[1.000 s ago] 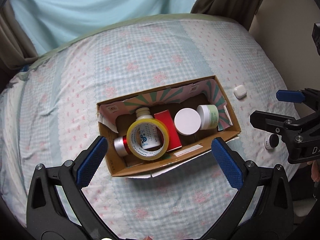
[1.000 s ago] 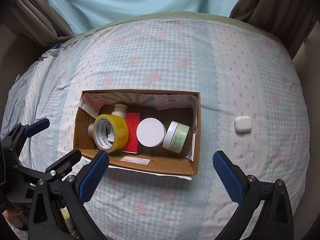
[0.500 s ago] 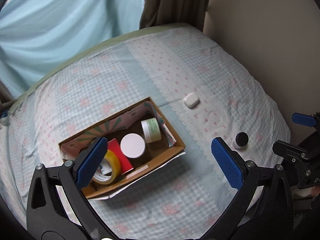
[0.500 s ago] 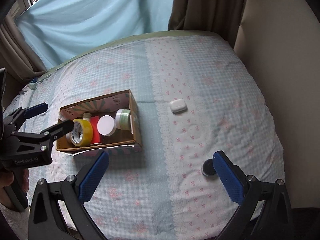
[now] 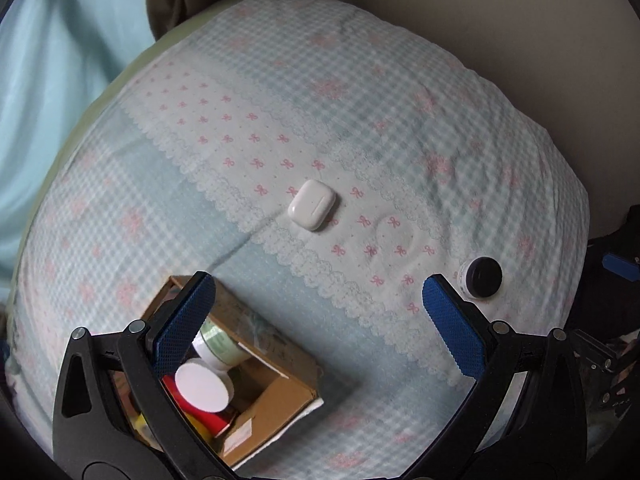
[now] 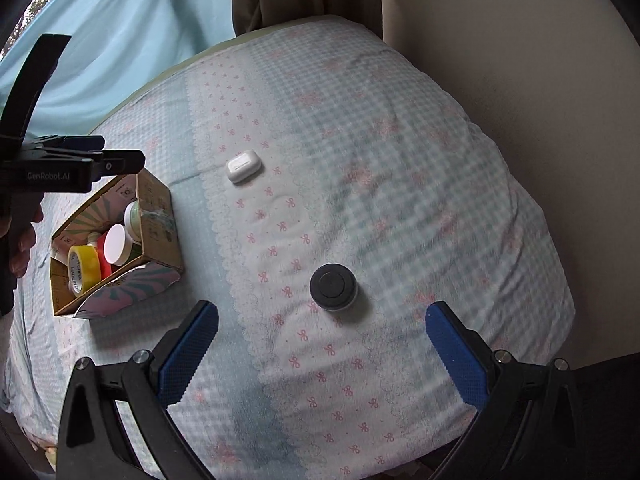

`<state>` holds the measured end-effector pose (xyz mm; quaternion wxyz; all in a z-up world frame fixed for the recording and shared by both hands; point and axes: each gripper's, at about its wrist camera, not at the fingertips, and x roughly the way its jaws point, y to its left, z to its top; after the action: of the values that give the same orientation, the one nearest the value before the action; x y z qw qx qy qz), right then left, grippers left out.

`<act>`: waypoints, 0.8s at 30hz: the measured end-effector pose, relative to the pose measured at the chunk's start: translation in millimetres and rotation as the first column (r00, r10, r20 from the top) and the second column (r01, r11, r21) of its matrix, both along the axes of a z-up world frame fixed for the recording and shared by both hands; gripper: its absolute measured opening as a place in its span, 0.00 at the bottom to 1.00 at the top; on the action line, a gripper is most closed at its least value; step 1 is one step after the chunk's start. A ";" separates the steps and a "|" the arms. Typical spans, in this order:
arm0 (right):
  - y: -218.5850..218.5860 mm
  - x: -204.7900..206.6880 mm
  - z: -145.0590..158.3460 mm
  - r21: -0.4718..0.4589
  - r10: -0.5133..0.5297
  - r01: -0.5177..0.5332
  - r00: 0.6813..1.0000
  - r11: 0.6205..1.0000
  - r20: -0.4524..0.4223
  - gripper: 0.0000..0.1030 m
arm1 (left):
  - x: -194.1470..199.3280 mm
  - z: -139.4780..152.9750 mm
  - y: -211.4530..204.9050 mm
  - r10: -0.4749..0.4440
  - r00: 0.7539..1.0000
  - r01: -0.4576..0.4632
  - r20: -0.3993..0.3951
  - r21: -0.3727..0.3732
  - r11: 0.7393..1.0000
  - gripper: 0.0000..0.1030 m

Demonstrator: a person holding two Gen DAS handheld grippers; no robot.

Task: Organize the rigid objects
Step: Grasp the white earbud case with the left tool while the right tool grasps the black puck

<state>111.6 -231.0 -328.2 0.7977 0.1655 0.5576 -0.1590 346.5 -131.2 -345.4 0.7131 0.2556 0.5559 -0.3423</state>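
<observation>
A white earbud case [image 5: 312, 204] lies on the bedspread, also in the right wrist view [image 6: 243, 166]. A small black-lidded jar [image 6: 333, 287] stands nearer the bed's right edge, also in the left wrist view [image 5: 481, 277]. A cardboard box [image 6: 158, 216] holds a yellow tape roll [image 6: 83, 265], a white-lidded jar [image 6: 116, 244], a green jar [image 6: 133, 216] and a red item. My left gripper [image 5: 320, 320] is open and empty, above the box's right end [image 5: 276, 392]. My right gripper [image 6: 322, 346] is open and empty, just in front of the black-lidded jar.
The bed is covered by a blue and white checked spread with pink bows [image 6: 360, 140]. A beige wall [image 6: 520, 60] runs along the right side. Curtains [image 6: 120, 32] hang behind the bed. The left gripper also shows in the right wrist view [image 6: 72, 166].
Both grippers have swung right, away from the box. The earbud case and the black-lidded jar now sit closer and more central in the views. Both grippers stay open.
</observation>
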 end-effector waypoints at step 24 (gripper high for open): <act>0.3 46.5 -164.9 -0.003 -0.007 0.006 0.980 1.000 -0.197 0.73 | 69.0 -181.0 -85.5 -0.404 0.901 0.432 -0.160 0.228 0.872 0.70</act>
<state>158.1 -230.7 -493.1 0.7384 0.1500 0.6330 -0.1778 415.5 -216.8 -526.4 0.5518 0.4418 0.5644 -0.4264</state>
